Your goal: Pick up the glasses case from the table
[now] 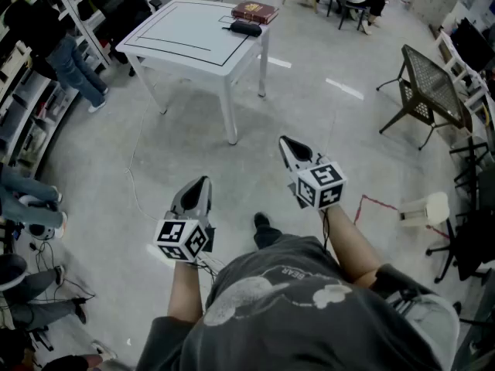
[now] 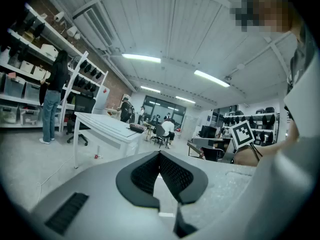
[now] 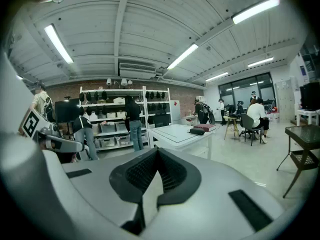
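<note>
White bench (image 1: 186,49) on the grey floor (image 1: 340,130), upper centre, bears the glasses case (image 1: 246,28). Left gripper (image 1: 200,182) and right gripper (image 1: 285,141) are held well short of it, jaws pressed together, empty.

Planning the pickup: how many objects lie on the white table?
2: a dark glasses case near the far corner of the table, and a reddish-brown book just beyond it. None appear hidden.

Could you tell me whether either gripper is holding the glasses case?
No, the glasses case lies on the white table, beside a reddish book.
</note>
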